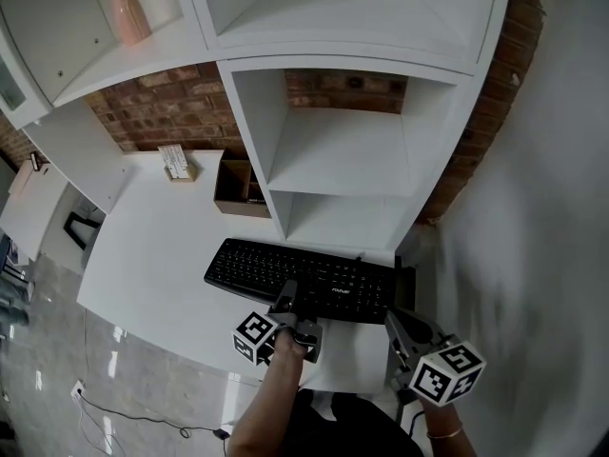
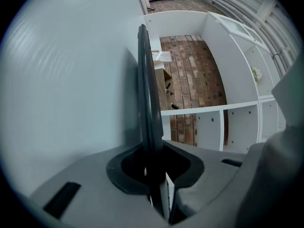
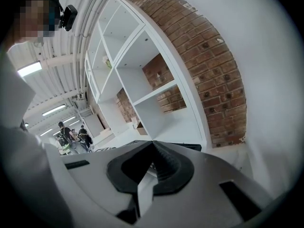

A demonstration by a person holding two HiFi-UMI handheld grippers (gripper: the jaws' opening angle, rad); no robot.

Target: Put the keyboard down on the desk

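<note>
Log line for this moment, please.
left hand-held gripper: shut on keyboard | right hand-held gripper: shut, empty | keyboard: flat at desk, contact unclear

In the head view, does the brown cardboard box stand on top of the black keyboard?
No, the cardboard box stands on the desk behind the keyboard, with bare white surface between them.

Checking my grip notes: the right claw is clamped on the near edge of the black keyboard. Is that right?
Not quite. It is the left claw that is clamped on the near edge of the black keyboard. The left gripper view shows that edge pinched between its jaws. The right claw is shut on nothing.
</note>
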